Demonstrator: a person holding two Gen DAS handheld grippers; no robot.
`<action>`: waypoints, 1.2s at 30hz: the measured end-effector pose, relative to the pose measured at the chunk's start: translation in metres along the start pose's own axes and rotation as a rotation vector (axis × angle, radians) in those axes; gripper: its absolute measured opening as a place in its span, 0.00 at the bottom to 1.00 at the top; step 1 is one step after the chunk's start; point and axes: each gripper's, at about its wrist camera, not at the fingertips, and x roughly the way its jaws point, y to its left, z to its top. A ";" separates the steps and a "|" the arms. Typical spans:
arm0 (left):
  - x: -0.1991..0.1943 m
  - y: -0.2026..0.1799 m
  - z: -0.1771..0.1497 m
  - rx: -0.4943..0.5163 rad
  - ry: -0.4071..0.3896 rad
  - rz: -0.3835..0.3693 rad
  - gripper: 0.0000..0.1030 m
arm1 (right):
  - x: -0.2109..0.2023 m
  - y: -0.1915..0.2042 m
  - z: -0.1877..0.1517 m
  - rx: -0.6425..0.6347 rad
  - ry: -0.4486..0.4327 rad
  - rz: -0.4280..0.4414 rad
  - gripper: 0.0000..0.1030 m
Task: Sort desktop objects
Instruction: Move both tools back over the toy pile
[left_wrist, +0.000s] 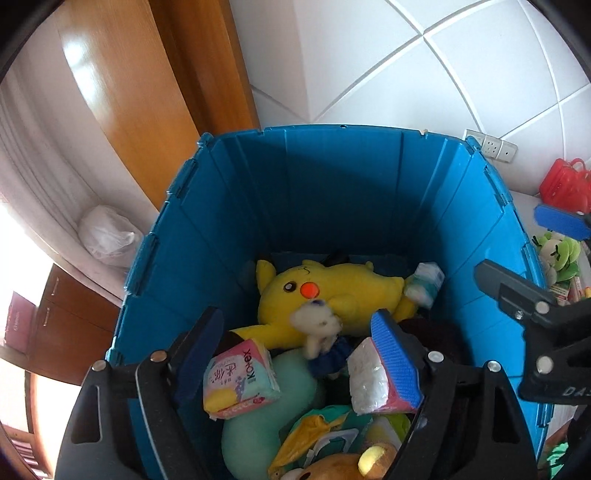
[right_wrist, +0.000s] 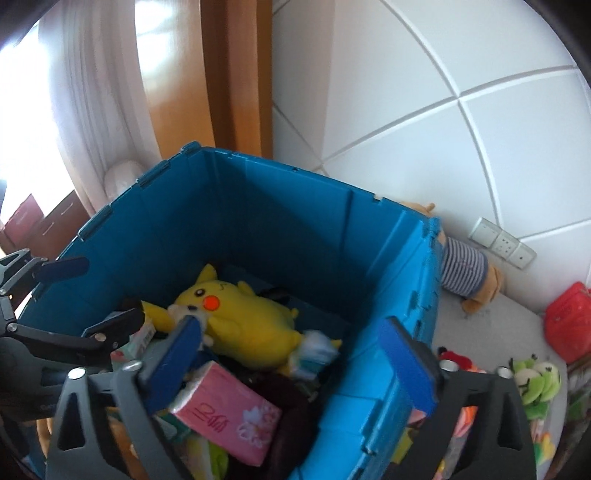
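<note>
A deep blue plastic crate (left_wrist: 332, 177) holds a yellow Pikachu plush (left_wrist: 325, 299), a small white plush doll in blue (left_wrist: 317, 332), a Kotex pack (left_wrist: 240, 380), a pink tissue pack (left_wrist: 369, 380) and other soft toys. My left gripper (left_wrist: 299, 354) hangs open over the crate with nothing between its fingers. In the right wrist view the crate (right_wrist: 295, 229), Pikachu (right_wrist: 243, 321) and the pink tissue pack (right_wrist: 225, 410) show again. My right gripper (right_wrist: 295, 365) is open and empty, straddling the crate's right wall. A small blue-white pack (right_wrist: 314, 354) appears blurred beside Pikachu.
On the grey table right of the crate lie a red bag (right_wrist: 569, 321), a green frog plush (right_wrist: 532, 380), a striped-shirt doll (right_wrist: 465, 273) and small colourful packs. Wall sockets (right_wrist: 502, 243) sit on the white tiled wall. Curtain and wooden frame stand to the left.
</note>
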 end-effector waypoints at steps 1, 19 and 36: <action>-0.003 0.000 -0.001 0.003 -0.007 0.013 0.80 | -0.006 -0.001 -0.003 0.002 -0.008 0.009 1.00; -0.189 -0.182 -0.137 0.022 -0.253 -0.120 0.80 | -0.215 -0.121 -0.210 0.126 -0.278 -0.023 1.00; -0.203 -0.313 -0.281 -0.068 -0.193 -0.132 0.80 | -0.257 -0.206 -0.421 0.260 -0.172 -0.178 1.00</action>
